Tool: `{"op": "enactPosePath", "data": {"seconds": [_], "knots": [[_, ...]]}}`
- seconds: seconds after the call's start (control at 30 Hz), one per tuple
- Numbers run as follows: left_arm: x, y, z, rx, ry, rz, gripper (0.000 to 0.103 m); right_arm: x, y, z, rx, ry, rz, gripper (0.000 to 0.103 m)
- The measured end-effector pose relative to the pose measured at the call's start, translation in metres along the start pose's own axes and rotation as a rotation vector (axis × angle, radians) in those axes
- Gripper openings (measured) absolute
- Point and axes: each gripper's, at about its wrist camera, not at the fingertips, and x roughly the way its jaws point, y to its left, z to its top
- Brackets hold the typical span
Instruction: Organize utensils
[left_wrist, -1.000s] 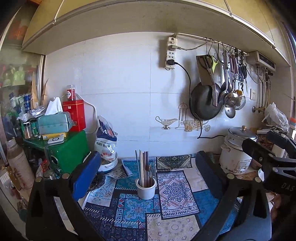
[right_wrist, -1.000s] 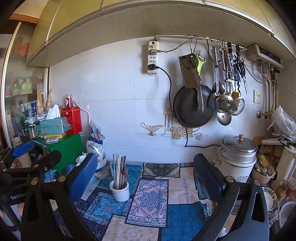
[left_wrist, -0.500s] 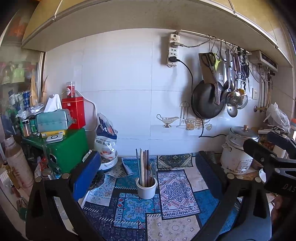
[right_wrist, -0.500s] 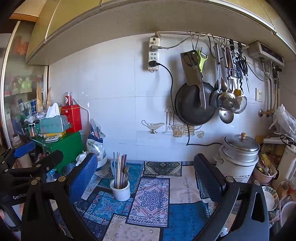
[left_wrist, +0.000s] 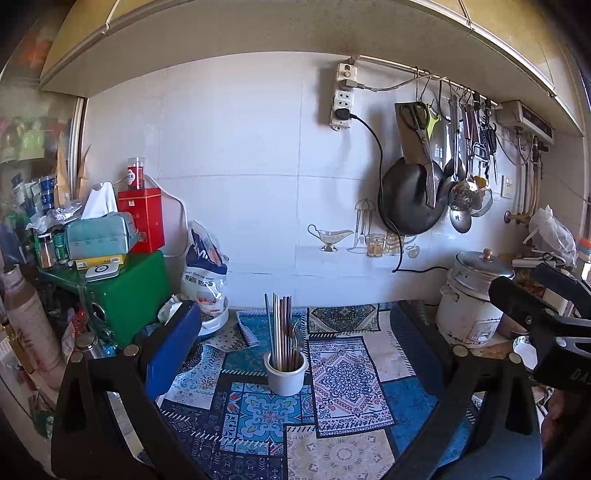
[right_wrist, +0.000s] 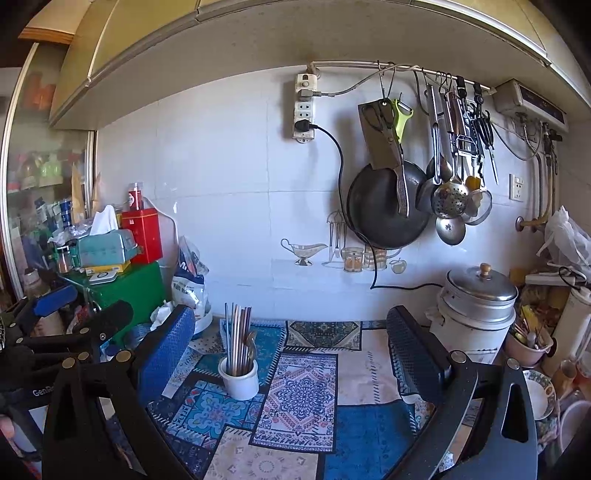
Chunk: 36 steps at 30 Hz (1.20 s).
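While both tools hang above the counter, we see the patterned mat (left_wrist: 347, 384) spread across it, and the rice cooker (right_wrist: 476, 310) at its right edge. Our left gripper (left_wrist: 295, 354) and right gripper (right_wrist: 291, 350) are each spread wide, holding nothing. On the mat stands the white cup (left_wrist: 286, 373), chopsticks (left_wrist: 280, 328) upright inside, apart from both tools.
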Motion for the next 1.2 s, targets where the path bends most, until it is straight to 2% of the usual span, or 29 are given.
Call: {"op": "enactPosePath", "data": {"seconds": [1.2], "knots": [[0.0,-0.021,0.0,-0.007,0.014,-0.009,0.102,-0.001,-0.019,-0.001,0.024,0.005,0.011,0.103]]}}
